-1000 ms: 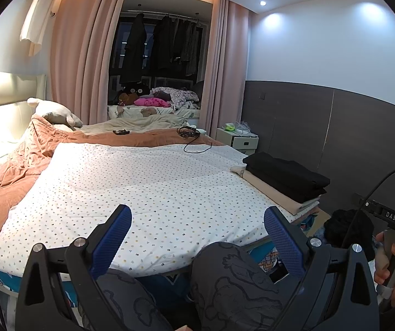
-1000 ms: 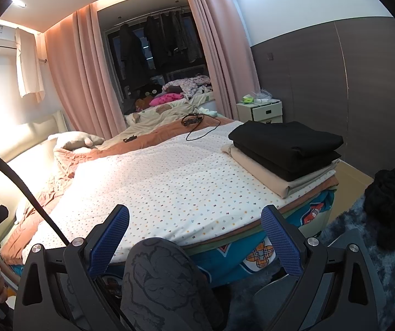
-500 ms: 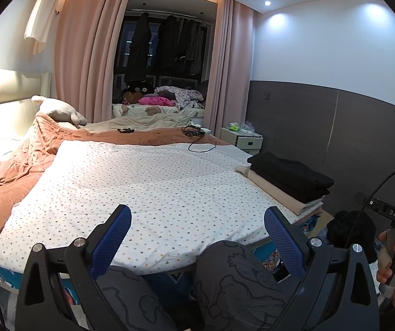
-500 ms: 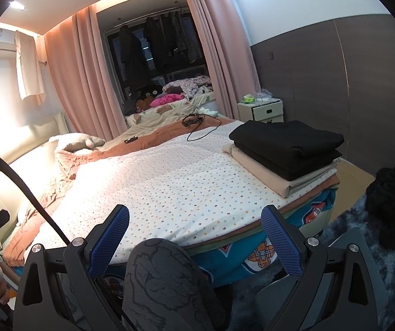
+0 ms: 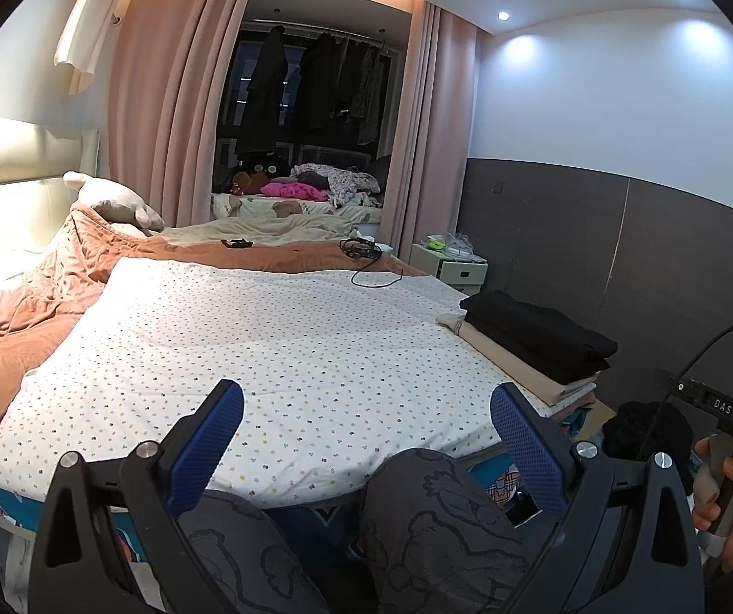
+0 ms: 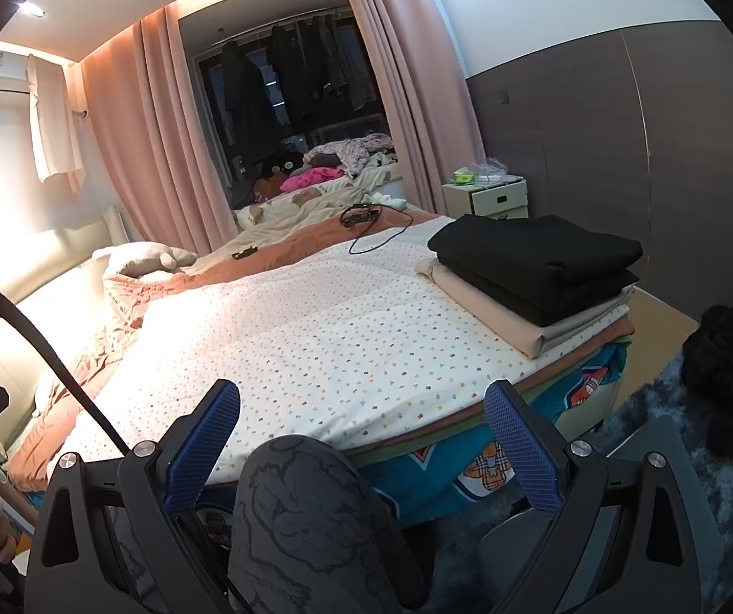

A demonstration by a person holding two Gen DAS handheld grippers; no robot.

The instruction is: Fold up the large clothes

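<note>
A stack of folded clothes, black ones (image 5: pixel 540 337) (image 6: pixel 540 256) on beige ones (image 6: pixel 494 312), lies at the right edge of the bed with the dotted white cover (image 5: pixel 289 337) (image 6: pixel 325 337). A dark crumpled garment (image 6: pixel 729 373) (image 5: pixel 642 435) lies on the floor to the right of the bed. My left gripper (image 5: pixel 366 440) is open and empty, held above the person's knees at the bed's foot. My right gripper (image 6: pixel 361 440) is open and empty, also at the bed's foot.
A rust-coloured quilt (image 5: pixel 34 307) is bunched at the left of the bed. A black cable and device (image 5: pixel 366 256) lie at the far end. A white nightstand (image 6: pixel 489 199) stands by the dark wall. A blue-grey shaggy rug (image 6: pixel 673 409) covers the floor on the right.
The left view has tilted slightly upward and right. The right view has barely shifted. Both grippers stay open and empty.
</note>
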